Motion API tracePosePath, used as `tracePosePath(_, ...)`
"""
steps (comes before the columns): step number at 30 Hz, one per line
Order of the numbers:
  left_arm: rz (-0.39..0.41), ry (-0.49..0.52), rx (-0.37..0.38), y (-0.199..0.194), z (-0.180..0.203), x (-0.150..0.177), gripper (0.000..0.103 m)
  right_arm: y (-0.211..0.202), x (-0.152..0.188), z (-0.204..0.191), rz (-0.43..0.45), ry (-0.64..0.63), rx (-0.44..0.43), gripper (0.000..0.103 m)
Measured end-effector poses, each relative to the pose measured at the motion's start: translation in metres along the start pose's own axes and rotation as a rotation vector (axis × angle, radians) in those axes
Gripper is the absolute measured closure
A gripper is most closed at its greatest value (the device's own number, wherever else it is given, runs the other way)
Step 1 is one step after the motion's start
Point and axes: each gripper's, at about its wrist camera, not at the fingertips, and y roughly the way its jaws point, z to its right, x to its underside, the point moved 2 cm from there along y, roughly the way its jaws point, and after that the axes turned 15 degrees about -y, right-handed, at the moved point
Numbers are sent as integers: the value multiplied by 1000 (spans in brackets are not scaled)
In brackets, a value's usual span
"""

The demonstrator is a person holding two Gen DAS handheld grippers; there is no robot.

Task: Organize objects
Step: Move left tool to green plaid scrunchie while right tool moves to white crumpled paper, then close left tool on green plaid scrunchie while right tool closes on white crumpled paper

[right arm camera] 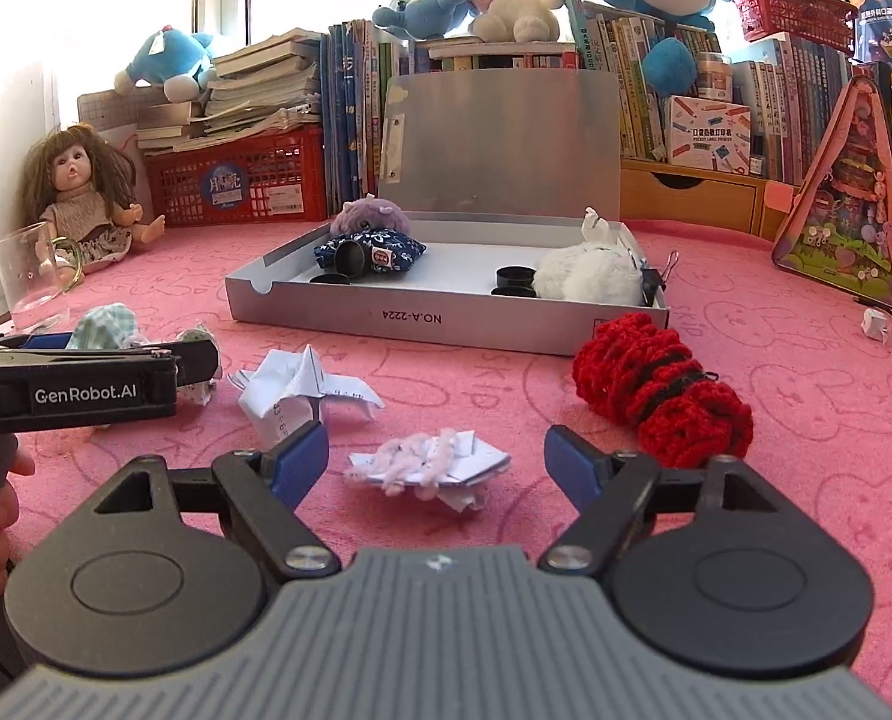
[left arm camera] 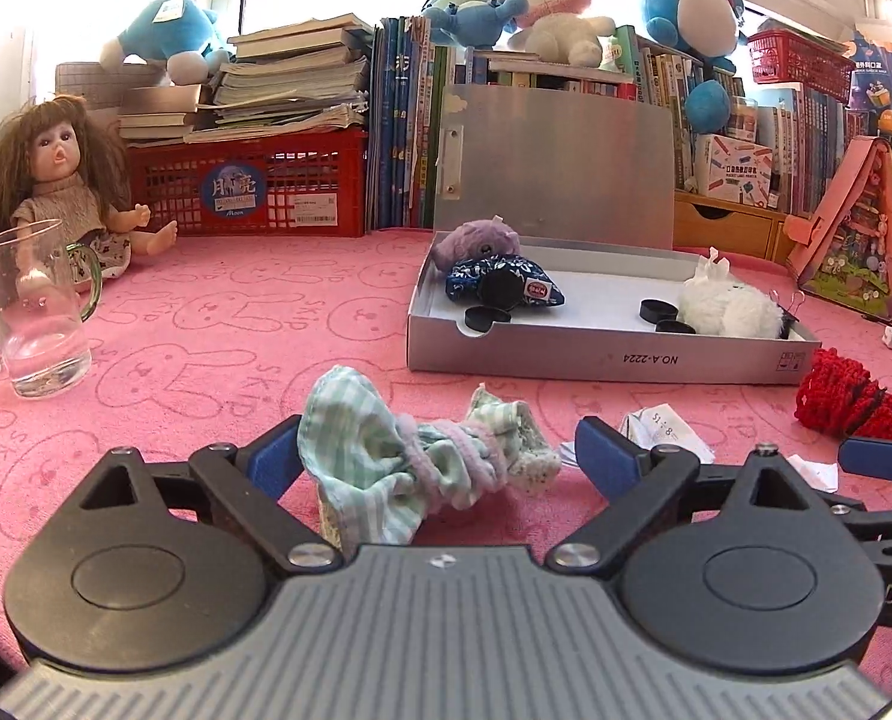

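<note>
Blue-padded left gripper [left arm camera: 440, 456] — wide, empty

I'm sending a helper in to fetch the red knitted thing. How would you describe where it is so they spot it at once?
Find the open silver box lying on the pink cloth. Just in front of its near right corner, outside the box, lies the red knitted bundle. It is the only red yarn item there, bound round the middle by a black strand, unlike the white crumpled papers to its left.

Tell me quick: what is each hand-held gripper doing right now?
Left hand-held gripper: open, holding nothing; a striped cloth bundle lies between its fingers.
Right hand-held gripper: open, holding nothing; a crumpled paper wad lies between its fingers.
</note>
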Motion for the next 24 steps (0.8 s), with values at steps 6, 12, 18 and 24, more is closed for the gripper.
tracePosePath(6,-14,8,-30,8,3,5,7,8,4,-4,-34,-9,34,16)
tracePosePath(12,-39,-7,-66,17,1,7,7,12,5,-6,-68,-12,49,14)
tracePosePath(18,-67,-5,-90,22,2,8,7,13,6,-6,-74,0,67,11)
tracePosePath(24,-71,5,-106,23,4,9,7,13,6,-6,-77,-1,77,10)
